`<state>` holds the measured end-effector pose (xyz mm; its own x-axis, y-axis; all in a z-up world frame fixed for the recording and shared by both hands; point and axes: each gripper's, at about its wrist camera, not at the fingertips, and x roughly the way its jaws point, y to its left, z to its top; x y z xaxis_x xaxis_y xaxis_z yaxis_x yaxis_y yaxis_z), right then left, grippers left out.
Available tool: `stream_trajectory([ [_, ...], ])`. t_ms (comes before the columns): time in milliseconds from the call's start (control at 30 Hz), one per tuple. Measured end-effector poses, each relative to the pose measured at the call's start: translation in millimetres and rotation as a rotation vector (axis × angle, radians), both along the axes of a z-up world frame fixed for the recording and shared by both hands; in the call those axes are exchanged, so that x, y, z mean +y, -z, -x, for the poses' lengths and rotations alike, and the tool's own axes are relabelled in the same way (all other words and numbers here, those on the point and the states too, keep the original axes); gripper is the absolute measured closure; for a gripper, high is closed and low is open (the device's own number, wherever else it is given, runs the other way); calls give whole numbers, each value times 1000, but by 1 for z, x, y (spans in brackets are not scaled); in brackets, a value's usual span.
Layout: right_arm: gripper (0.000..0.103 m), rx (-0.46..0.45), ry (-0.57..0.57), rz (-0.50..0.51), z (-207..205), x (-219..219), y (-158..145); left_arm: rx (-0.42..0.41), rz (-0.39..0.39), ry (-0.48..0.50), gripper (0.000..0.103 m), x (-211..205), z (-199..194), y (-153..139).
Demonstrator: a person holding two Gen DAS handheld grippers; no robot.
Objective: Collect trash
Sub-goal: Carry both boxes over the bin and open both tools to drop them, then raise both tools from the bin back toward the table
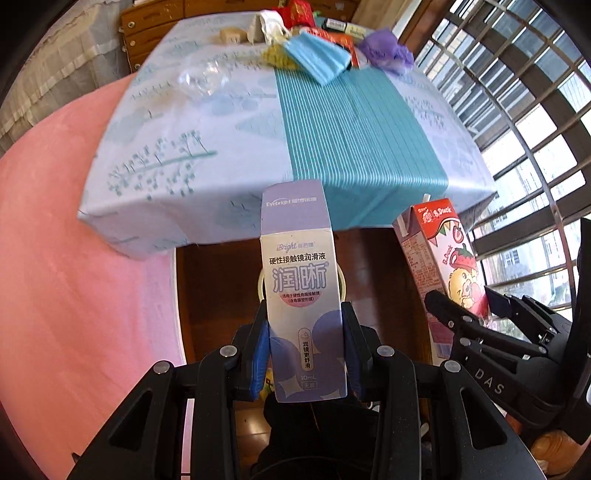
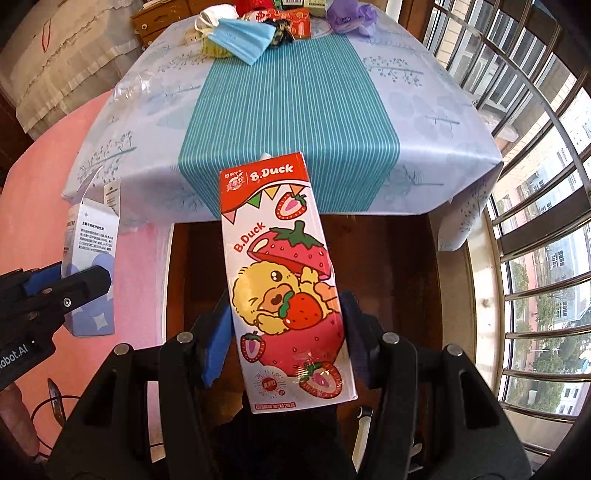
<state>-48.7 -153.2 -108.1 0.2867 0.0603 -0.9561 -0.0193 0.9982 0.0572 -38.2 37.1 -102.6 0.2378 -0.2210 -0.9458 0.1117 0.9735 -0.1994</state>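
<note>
We have the left gripper [image 1: 307, 343] clamped on a small purple-and-white eye-care box [image 1: 303, 295], its blue pads [image 1: 260, 354] pressed against the box's two narrow sides, low down. The box stands upright, top flap open, in the air in front of the table's near edge. Our right gripper [image 2: 286, 332] grips a red-and-white B.Duck strawberry drink carton [image 2: 284, 273] the same way, low on its sides, and the carton leans slightly to the left at the top. Both are held off the table, side by side and apart, above dark wooden furniture [image 2: 388, 266] below that edge.

The table [image 1: 177, 155] wears a pale blue printed cloth with a teal striped band [image 1: 354, 133] down the middle. Along its far edge lies a heap of litter: a blue face mask [image 1: 317, 57], a crumpled white mask [image 1: 267, 24] beside it, a purple crumpled bag [image 1: 384, 50] toward the far right corner, and red wrappers [image 2: 295, 18] behind the blue mask. A piece of clear plastic wrap [image 1: 201, 77] sits nearer the left edge, apart from the heap. A pink sheet [image 1: 74, 258] spreads to the left of the table, and a barred window [image 2: 535, 184] runs along the right.
</note>
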Motion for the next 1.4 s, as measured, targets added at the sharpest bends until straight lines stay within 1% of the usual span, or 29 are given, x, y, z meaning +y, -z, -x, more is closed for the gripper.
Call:
stream_trajectory([
  [100,51,52,-8,-17,10,0,30,35,-5,14,68,-8,2,27],
  [200,51,93,14,-50,16,-1,65,83,-24,16,68,-14,-2,62],
  [367,51,170,66,-117,14,-5,137,147,-33,-9,68,-20,-11,130],
  [467,51,205,87,-129,6,-9,185,176,-35,-24,68,-21,-21,174],
  [667,51,236,120,-122,-20,-21,273,202,-30,-40,68,-27,-47,265],
  [767,51,235,133,-106,-37,-25,309,197,-39,-37,68,-35,-62,303],
  [867,50,240,139,-113,-51,-29,339,190,-37,-36,68,-42,-75,333],
  [900,50,239,141,-114,-56,-30,347,191,-35,-35,66,-43,-78,341],
  [967,50,233,149,-127,-66,-31,360,176,-43,-26,55,-46,-87,355],
  [1033,49,226,157,-150,-69,-35,371,160,-48,-18,21,-48,-94,365],
  [1067,49,227,160,-164,-72,-37,376,150,-53,-21,16,-48,-96,371],
  [1100,47,232,165,-169,-73,-39,381,144,-60,-24,14,-48,-98,374],
  [1267,43,226,199,-177,-84,-52,400,149,-83,-49,14,-44,-108,387],
  [1400,43,227,188,-179,-90,-55,399,154,-85,-71,14,-40,-100,375],
])
